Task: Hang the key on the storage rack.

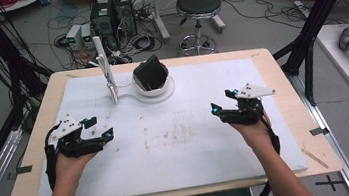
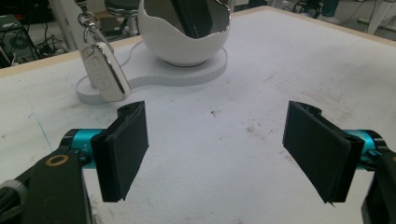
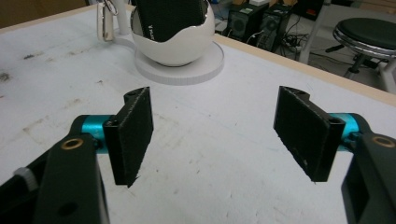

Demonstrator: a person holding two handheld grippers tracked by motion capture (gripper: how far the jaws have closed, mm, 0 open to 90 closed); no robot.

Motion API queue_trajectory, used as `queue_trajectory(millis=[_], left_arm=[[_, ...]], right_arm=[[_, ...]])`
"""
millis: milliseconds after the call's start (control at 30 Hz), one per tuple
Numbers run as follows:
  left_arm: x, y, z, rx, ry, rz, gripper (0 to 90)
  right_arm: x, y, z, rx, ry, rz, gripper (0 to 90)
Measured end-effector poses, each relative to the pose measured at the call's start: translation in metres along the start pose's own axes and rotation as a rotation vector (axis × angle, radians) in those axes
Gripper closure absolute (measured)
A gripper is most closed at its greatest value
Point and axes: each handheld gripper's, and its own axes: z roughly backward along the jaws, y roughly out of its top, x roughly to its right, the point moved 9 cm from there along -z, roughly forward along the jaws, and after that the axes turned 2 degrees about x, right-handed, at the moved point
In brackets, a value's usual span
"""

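Wallet (image 1: 149,74) sits in the white bowl (image 1: 156,87), untouched; left gripper (image 1: 96,128) and right gripper (image 1: 223,100) wide, empty.

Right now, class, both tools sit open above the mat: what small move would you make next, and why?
Probably ease the left tool forward toward the key fob hanging on the white stand. Both tools are open and hold nothing, the right tool included, and the fob hangs just ahead of the left one. The dark object in the egg-shaped bowl is another option.
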Motion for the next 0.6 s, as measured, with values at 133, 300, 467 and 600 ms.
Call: queue_trajectory(millis=[133,300,467,600], left_arm=[[-0.001,-0.004,-0.003,-0.006,-0.011,0.01,22.3],[0.006,-0.009,-0.008,-0.022,-0.036,0.006,22.3],[0.009,-0.01,-0.009,-0.019,-0.046,0.0,22.3],[0.012,-0.01,-0.012,-0.024,-0.054,0.0,22.3]], right_arm=[[0.002,-0.017,0.002,0.021,-0.009,-0.036,23.3],[0.013,-0.037,0.0,-0.023,-0.025,-0.054,18.2],[0.028,-0.045,-0.002,-0.042,-0.055,-0.1,18.2],[0.026,-0.045,-0.001,-0.046,-0.051,-0.075,18.2]])
